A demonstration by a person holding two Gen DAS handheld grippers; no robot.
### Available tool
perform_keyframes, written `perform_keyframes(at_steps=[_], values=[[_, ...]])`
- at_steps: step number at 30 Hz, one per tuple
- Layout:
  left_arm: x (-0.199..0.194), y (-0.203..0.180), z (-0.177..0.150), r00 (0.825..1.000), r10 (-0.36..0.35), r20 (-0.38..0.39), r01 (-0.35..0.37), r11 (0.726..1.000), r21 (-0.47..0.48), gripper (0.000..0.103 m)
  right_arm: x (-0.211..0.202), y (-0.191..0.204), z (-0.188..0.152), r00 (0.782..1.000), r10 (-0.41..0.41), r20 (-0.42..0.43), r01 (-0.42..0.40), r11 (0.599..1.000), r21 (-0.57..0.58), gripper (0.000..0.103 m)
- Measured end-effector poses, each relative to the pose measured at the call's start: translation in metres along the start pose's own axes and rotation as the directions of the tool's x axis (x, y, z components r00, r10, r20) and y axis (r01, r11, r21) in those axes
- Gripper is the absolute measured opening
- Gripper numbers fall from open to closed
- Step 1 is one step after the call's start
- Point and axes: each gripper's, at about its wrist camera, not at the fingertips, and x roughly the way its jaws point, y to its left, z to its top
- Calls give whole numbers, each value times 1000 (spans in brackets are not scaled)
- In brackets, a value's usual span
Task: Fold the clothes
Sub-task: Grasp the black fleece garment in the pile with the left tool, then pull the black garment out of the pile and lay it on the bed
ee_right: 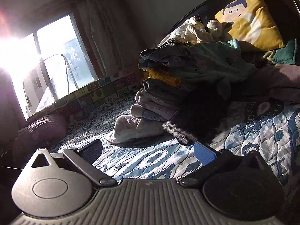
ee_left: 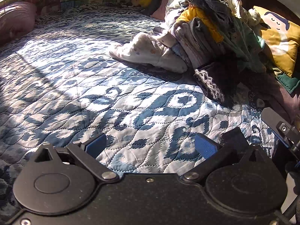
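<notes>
Both tools, left tool [ee_left: 150, 146] and right tool [ee_right: 148, 152], spread wide, pinching nothing, above the quilt [ee_left: 116, 101]. Clothes pile [ee_left: 210, 35] heaped at one o'clock. Best taken singly: fuzzy dark garment [ee_right: 195, 123] nearest, lifted clear onto open quilt.

Bed with blue-and-white quilted cover [ee_left: 131, 101], heaped pile of clothes [ee_left: 210, 30] at right, yellow cushion [ee_left: 279, 37] behind, pink pillow [ee_left: 15, 20] far left

Blue-white quilt [ee_left: 131, 101] covers bed; yellow cartoon pillow [ee_right: 251, 20] at headboard; sunlit window [ee_right: 56, 52].
</notes>
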Motion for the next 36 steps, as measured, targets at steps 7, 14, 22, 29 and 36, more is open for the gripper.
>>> perform_keyframes(at_steps=[7, 14, 22, 29, 36], values=[[69, -57, 38, 992, -122, 12, 119, 986, 112, 92, 17, -44, 2, 986, -167, -28, 169, 979, 115, 103], [122, -109, 66, 981, -194, 13, 187, 960, 207, 66, 23, -51, -3, 958, -280, -65, 285, 953, 102, 103], [180, -143, 84, 980, -194, -37, 197, 961, 196, 44, 28, -65, -5, 957, -257, -133, 278, 945, 171, 103], [206, -157, 93, 989, -140, -55, 147, 976, 163, 14, 28, -67, -6, 961, -239, -141, 263, 947, 187, 103], [178, -142, 94, 985, -170, -11, 170, 975, 145, 1, 26, -63, -6, 969, -206, -137, 229, 956, 181, 103]])
